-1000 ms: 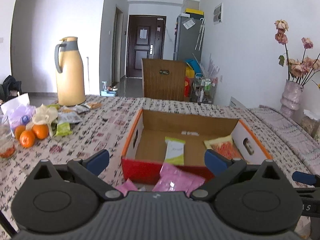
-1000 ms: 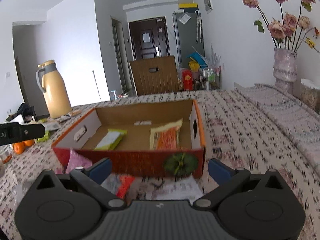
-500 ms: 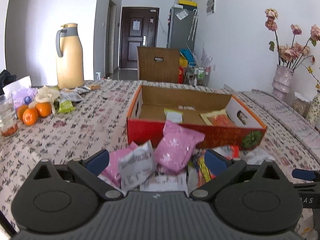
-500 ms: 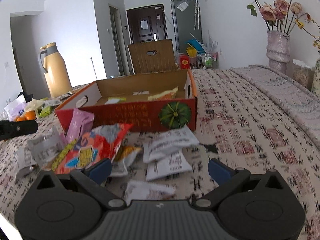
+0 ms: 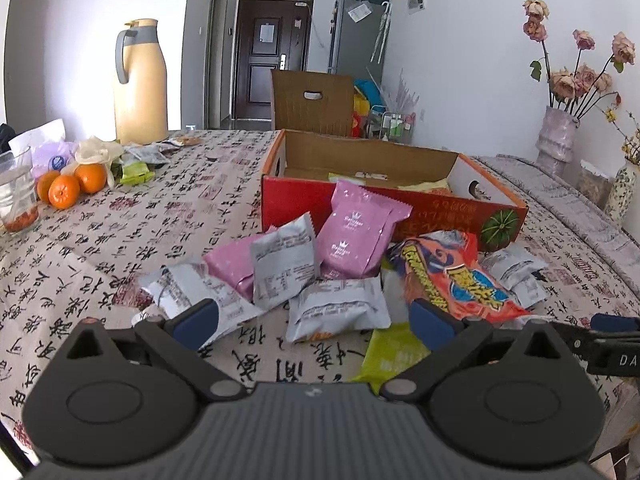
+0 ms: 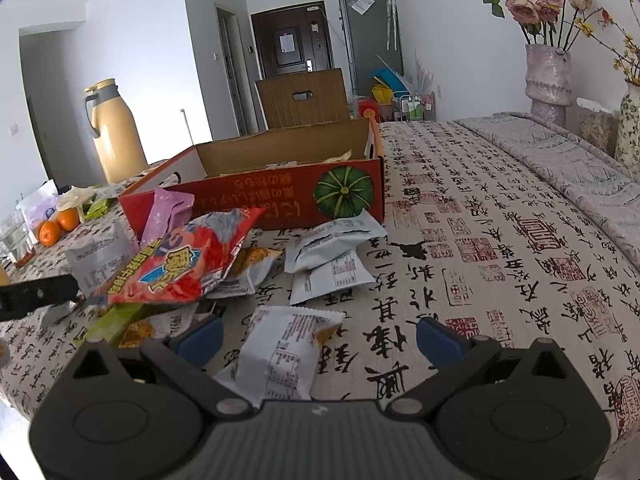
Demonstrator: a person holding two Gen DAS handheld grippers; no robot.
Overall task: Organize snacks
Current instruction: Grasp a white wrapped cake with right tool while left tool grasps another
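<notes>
Both tongs, left tongs [image 5: 314, 322] and right tongs [image 6: 318, 338], gape empty; two pink packets [image 5: 358, 234] lie mid-frame, one half hidden, beside one red box [image 5: 436, 216]

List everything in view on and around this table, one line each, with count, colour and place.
box: one, red outside, mid-table, a few packets inside
pink packets: two, before the box
silver packets: at least six, scattered before the box
orange chip bag: one, atop the pile
green packet: one, near edge
oranges: three, far left
flask: one, yellow, far left
vase: one, pinkish, dried roses
left tool: open
right tool: open, over a silver packet
</notes>
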